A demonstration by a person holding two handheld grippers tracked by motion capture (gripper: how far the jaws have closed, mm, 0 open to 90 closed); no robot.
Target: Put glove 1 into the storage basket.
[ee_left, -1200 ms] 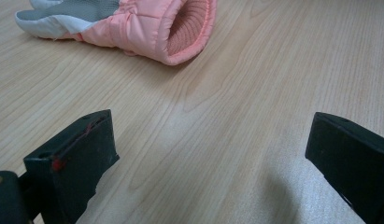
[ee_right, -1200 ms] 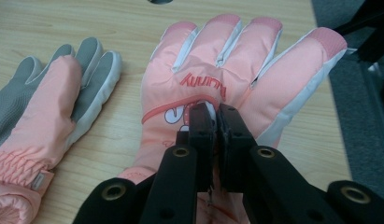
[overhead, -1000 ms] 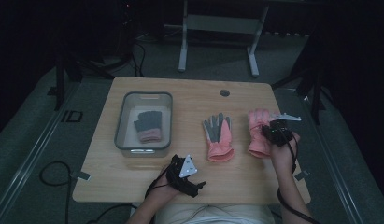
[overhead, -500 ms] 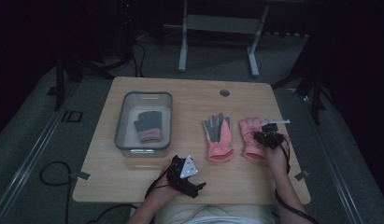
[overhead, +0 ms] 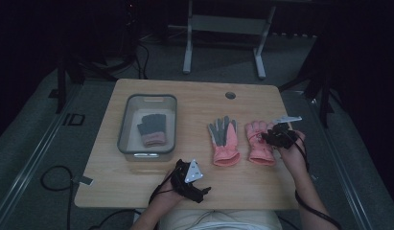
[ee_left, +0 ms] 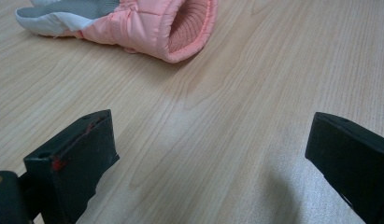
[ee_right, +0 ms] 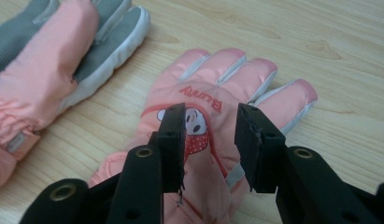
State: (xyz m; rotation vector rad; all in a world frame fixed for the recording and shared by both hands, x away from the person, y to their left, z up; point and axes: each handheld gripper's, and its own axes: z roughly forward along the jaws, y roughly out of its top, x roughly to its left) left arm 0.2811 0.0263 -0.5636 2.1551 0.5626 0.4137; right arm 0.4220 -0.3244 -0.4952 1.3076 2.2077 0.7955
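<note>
The right gripper (ee_right: 210, 140) is held just above the pink glove (ee_right: 217, 107) on the table (overhead: 185, 96), beside its twin; its jaws have just been opening, nothing clamped. Soft, light, padded fabric is judged best pinched at the cuff. The left gripper (ee_left: 210, 158) is kept open.

Black two-jaw left gripper (overhead: 204, 190) with grey three-cornered plate, black right gripper (overhead: 267, 137) with round screw holes, trailing black cables, possibly bare forearms
</note>
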